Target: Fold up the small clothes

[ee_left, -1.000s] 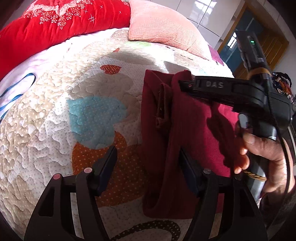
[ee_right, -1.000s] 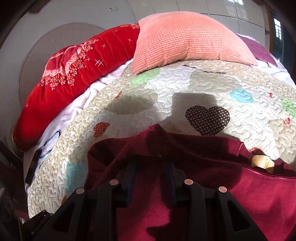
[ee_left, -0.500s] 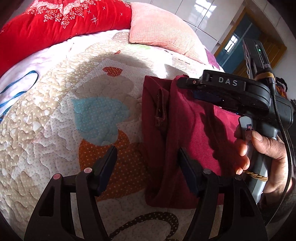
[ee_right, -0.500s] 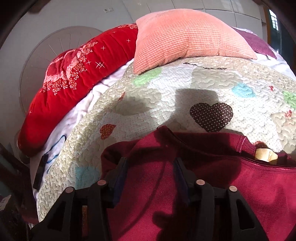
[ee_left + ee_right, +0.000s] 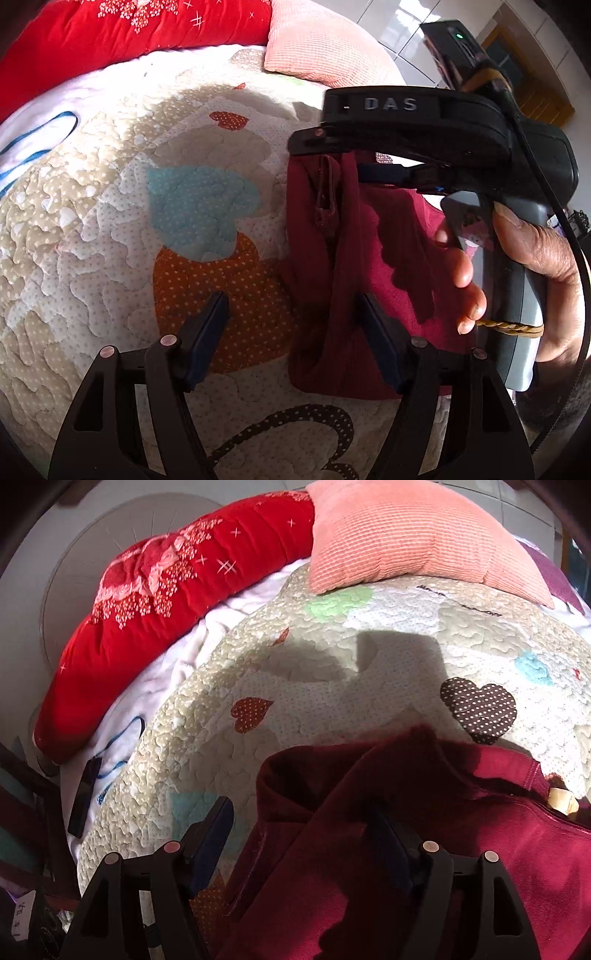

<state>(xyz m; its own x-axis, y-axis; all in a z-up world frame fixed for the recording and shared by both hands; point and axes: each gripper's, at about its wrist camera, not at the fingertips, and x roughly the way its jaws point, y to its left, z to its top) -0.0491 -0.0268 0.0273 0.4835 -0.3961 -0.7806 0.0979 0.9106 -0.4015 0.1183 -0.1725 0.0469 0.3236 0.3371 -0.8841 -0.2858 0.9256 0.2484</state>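
At the near edge of the bed, we have the left claw (image 5: 290,325) hovering with its fingers spread wide apart, one over the orange patch of the quilt (image 5: 110,221) and the other over the left border of the dark red garment (image 5: 325,295). It grips nothing; we judge it straddles that border so it can close on the edge for the next fold.

Just beyond, the garment lies on the quilt as a narrow strip, its left side already doubled over lengthwise, with a seamed fold standing up along the middle. The cloth looks soft and limp, so a lifted edge will sag unless both ends are carried together.

Over the far end of the strip, our right hand (image 5: 524,266) holds the right claw (image 5: 299,823) low above the cloth. In its own view the fingers stand apart, the left one over bare quilt, the right one over the garment's raised ridge, and nothing is pinched between them. We take it that this claw is there to take the far end of the same border.

Farther on, the quilt runs bare and sunlit, crossed by the tools' shadow. At the head of the bed, a pink pillow (image 5: 413,535) rests beside a red blanket (image 5: 166,579), well apart from the work.
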